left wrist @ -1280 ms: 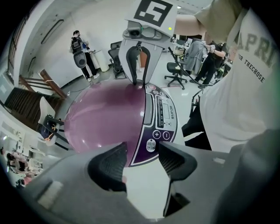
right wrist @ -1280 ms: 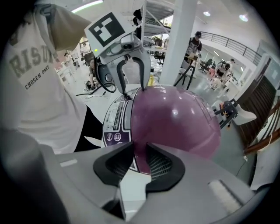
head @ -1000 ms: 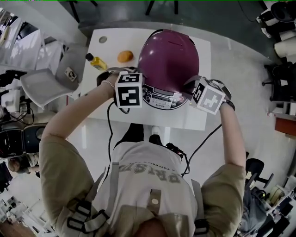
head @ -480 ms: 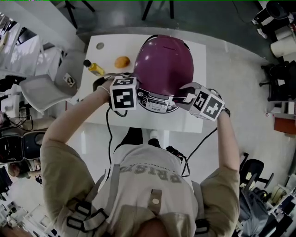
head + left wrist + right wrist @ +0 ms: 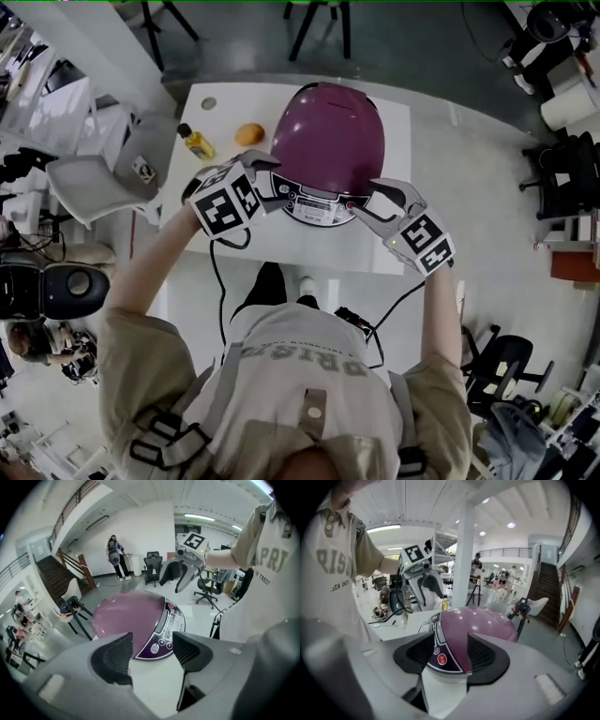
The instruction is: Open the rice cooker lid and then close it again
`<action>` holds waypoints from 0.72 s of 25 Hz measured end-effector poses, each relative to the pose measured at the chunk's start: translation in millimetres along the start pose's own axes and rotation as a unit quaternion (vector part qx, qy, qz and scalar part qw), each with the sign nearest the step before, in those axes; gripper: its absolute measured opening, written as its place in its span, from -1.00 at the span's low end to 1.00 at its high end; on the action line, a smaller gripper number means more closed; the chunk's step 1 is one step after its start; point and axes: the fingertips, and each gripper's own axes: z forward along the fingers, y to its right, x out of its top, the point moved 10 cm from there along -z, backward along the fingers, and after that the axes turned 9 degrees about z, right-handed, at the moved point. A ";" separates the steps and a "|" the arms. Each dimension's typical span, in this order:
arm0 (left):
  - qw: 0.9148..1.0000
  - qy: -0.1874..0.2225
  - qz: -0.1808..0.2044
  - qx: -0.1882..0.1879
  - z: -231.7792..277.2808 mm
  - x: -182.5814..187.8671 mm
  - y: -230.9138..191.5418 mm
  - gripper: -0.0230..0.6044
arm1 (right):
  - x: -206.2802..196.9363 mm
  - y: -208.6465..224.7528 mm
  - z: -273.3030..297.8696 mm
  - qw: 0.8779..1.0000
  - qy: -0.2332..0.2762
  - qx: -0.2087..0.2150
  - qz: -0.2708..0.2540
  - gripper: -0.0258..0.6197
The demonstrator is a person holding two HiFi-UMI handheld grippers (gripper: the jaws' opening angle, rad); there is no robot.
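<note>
Seen from above, a person in a light printed shirt (image 5: 300, 361) stands at a white tabletop (image 5: 398, 246) with both arms stretched forward, a gripper in each hand. A purple, dome-topped rice cooker (image 5: 326, 136) sits in the middle of the tabletop. Its lid (image 5: 328, 122) is down and shut, and its control panel (image 5: 319, 202) faces the person.

The left gripper (image 5: 265, 181) is at the cooker's front left, just beside the panel. Its fingers (image 5: 112, 657) stand moderately wide apart with nothing held between them. Through the gap, its own camera shows bare tabletop and, beyond it, the panel's buttons and the purple dome.

The right gripper (image 5: 377, 202) is at the cooker's front right, angled in toward the panel. Its fingers (image 5: 485, 656) are also open at a moderate width and grip nothing. In its own camera the front corner of the cooker, with a small red button (image 5: 442, 658), fills the gap between them. Whether the fingertips touch the cooker cannot be told.

To the left of the cooker, at the far side of the tabletop, lie an orange fruit (image 5: 248, 134) and a small bottle of yellow liquid (image 5: 197, 142), near each other and apart from the cooker. A grey chair (image 5: 94, 178) stands off the tabletop's left edge. A black cable (image 5: 217, 272) hangs down over the near edge.
</note>
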 end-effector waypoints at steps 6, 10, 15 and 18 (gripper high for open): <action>0.965 0.148 -0.117 0.182 -36.0 11.4 25.0 -0.05 | -0.6 -21.0 -38.5 0.966 0.193 -0.161 0.064 -0.22; 0.921 0.224 -0.182 0.261 -51.0 16.5 53.5 -0.11 | 2.6 -50.9 -49.4 0.928 0.290 -0.216 0.093 -0.22; 0.867 0.274 -0.232 0.345 -62.1 19.6 92.1 -0.28 | 6.1 -84.8 -54.2 0.900 0.346 -0.248 0.094 -0.23; 0.837 0.298 -0.262 0.378 -63.4 20.4 114.6 -0.43 | 0.5 -98.5 -59.1 0.886 0.361 -0.265 0.118 -0.31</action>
